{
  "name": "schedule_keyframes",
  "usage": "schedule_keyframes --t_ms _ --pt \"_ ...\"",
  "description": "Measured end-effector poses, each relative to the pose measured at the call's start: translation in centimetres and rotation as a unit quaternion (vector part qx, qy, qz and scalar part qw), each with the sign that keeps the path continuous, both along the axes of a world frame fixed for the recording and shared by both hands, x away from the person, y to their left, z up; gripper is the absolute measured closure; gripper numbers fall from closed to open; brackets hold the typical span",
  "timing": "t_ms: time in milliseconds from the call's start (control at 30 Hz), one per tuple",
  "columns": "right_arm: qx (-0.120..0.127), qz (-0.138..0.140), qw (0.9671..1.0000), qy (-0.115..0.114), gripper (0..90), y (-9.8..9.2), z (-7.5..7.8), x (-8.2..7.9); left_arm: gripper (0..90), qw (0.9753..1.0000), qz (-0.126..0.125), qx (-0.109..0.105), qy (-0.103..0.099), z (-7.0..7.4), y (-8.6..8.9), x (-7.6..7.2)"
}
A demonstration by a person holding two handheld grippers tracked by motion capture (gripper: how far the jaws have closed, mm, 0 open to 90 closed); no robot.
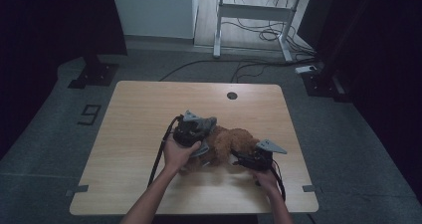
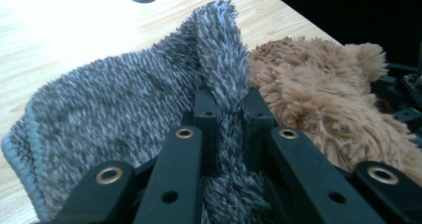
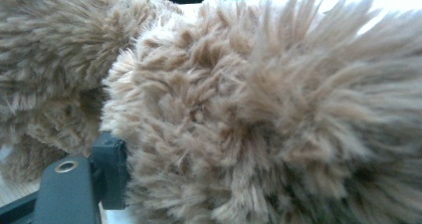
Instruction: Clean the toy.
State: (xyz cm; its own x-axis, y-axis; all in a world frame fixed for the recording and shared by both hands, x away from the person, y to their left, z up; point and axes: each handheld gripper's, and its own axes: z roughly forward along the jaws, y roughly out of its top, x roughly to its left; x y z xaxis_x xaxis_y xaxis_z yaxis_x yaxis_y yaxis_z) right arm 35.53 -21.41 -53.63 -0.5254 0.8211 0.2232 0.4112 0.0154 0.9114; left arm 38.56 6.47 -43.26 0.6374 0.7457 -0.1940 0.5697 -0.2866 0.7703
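Note:
A brown plush toy [image 1: 234, 139] lies on the wooden table [image 1: 149, 104], right of centre. A grey fluffy cloth [image 2: 124, 94] lies against the toy's left side [image 2: 318, 84]. My left gripper [image 2: 230, 102] is shut on a raised fold of that cloth; in the high view it [image 1: 204, 142] sits over the toy's left end. My right gripper [image 1: 235, 157] reaches into the toy from the right. In the right gripper view, brown fur [image 3: 259, 109] fills the space between its jaws. One black finger [image 3: 109, 169] presses into the fur and the other is buried.
A round cable hole [image 1: 232, 95] sits near the table's far edge. Bare wood lies to the left and behind the toy. A white desk frame [image 1: 254, 15] with loose cables stands on the floor beyond. Dark curtains flank the table.

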Motion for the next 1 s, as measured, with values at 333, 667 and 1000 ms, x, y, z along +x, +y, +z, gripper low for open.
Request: schedule_keyframes --t_ms 333,667,1000 --pt "0.001 -0.003 1.0000 -0.001 21.1 0.1 0.0 0.0 80.9 1.0000 0.003 -0.004 0.004 -1.1 0.0 -0.3" --pt "0.001 -0.007 1.0000 -0.001 20.2 0.2 0.0 0.0 81.3 0.9999 0.001 0.012 0.003 -1.2 -0.4 -0.4" --pt "-0.008 -0.003 1.0000 -0.005 16.8 0.2 0.0 -0.2 81.6 1.0000 0.001 0.000 0.004 -2.1 0.1 -1.0"
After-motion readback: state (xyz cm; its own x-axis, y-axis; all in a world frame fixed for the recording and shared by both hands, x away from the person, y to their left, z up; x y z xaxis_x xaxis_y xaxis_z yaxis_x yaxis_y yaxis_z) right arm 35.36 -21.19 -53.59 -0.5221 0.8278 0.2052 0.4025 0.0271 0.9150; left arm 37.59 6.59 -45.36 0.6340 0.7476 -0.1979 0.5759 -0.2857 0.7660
